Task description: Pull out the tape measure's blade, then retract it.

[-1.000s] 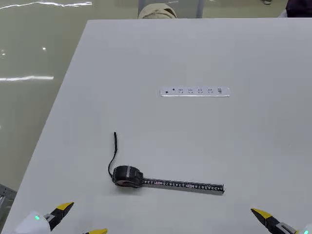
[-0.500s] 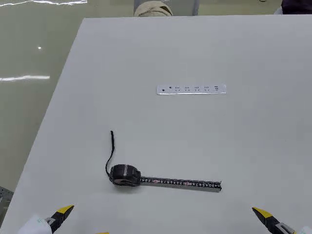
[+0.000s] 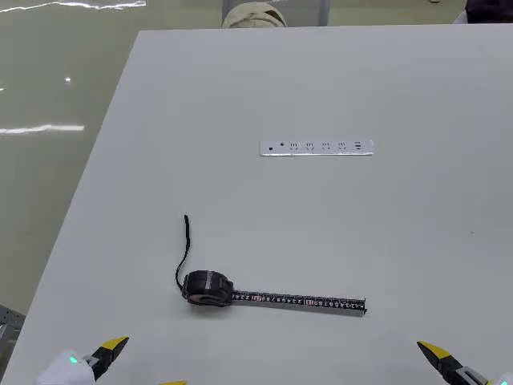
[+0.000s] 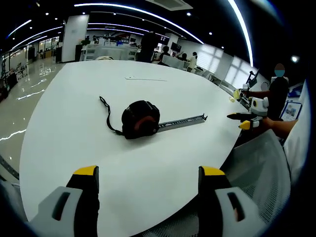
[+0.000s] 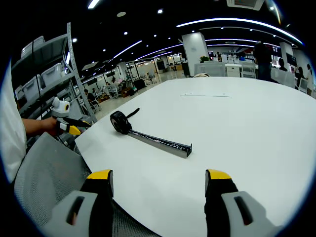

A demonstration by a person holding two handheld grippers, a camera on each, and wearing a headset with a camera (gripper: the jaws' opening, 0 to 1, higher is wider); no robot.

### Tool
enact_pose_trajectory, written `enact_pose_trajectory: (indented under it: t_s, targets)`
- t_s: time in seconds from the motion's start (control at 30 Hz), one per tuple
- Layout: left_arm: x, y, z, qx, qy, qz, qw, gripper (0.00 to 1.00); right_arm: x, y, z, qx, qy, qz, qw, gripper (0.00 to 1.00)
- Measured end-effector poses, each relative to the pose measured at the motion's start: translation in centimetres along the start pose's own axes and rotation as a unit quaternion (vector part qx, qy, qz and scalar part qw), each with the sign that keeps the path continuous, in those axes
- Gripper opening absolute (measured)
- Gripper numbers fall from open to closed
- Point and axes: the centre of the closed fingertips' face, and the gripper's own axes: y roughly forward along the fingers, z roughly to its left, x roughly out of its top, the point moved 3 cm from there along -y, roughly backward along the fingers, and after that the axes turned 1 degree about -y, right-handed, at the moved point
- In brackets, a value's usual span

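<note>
Retraction pending: blade (image 3: 300,302) out on bench (image 3: 321,224). Both apart, empty: left gripper (image 4: 149,173), right gripper (image 5: 160,175). Steady tape measure (image 3: 208,288), feed blade in slowly.

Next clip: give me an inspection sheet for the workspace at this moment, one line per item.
Surface: white table, plain top.
Job's things: tape measure near the front edge; blade pulled out, lying flat on the table; black strap trailing from the case.
Clutter: white power strip farther back.
Grippers: left gripper and right gripper open, jaws apart, holding nothing, short of the tape measure.
Cables: nothing seen.
Surroundings: glossy floor; shelving with bins; people in the background.
</note>
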Motion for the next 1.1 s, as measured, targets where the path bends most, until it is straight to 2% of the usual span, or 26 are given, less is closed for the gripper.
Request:
enact_pose_trajectory:
  t_s: [0.27, 0.43, 0.67, 0.8, 0.9, 0.97, 1.1]
  targets:
    - [0.4, 0.7, 0.0, 0.012, -0.019, -0.001, 0.9997, 0.8, 0.4, 0.1, 0.0, 0.002, -0.002, -0.007, 1.0, 0.75]
    - [0.6, 0.9, 0.0, 0.022, -0.019, 0.005, 0.9996, 0.8, 0.4, 0.0, 0.0, -0.001, -0.003, -0.01, 0.9999, 0.75]
    - [1.5, 1.4, 0.1, 0.021, -0.036, 0.0, 0.9991, 0.82, 0.7, -0.1, -0.3, -0.007, -0.008, -0.016, 0.9998, 0.73]
    - [2.3, 1.7, 0.1, 0.028, -0.037, -0.007, 0.9989, 0.83, 1.0, 0.0, -0.4, -0.007, -0.01, -0.02, 0.9997, 0.73]
    - [2.5, 2.1, 0.3, 0.032, -0.038, -0.006, 0.9987, 0.83, 1.2, 0.0, -0.4, -0.007, -0.011, -0.022, 0.9997, 0.73]
    - [2.4, 2.2, 0.5, 0.037, -0.043, -0.003, 0.9984, 0.83, 1.3, 0.1, -0.4, -0.007, -0.012, -0.025, 0.9996, 0.73]
    - [2.7, 2.3, 0.6, 0.045, -0.064, -0.011, 0.9969, 0.83, 1.4, 0.1, -0.4, -0.006, -0.009, -0.027, 0.9996, 0.73]
